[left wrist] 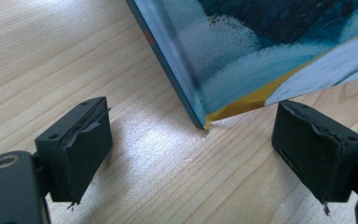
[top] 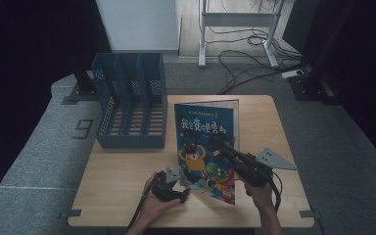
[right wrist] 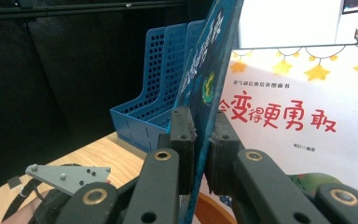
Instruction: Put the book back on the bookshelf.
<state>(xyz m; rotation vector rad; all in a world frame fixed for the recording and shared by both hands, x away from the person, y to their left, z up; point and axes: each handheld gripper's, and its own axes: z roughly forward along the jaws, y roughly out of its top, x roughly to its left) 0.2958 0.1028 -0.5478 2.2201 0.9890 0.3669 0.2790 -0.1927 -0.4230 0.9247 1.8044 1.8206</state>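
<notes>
the picture book (top: 206,147) is stood on its lower edge on the desk (top: 127,186), at 4 o'clock from the blue file rack (top: 132,107). it should be kept upright and steadied at the bottom corner before it is carried to a rack slot, so the cover is not bent. the right gripper (right wrist: 200,126) is closed tight on the cover's edge. the left gripper (left wrist: 191,154) is held wide open around the book's lower corner; nothing is gripped or touched by its fingers (left wrist: 81,140).
</notes>
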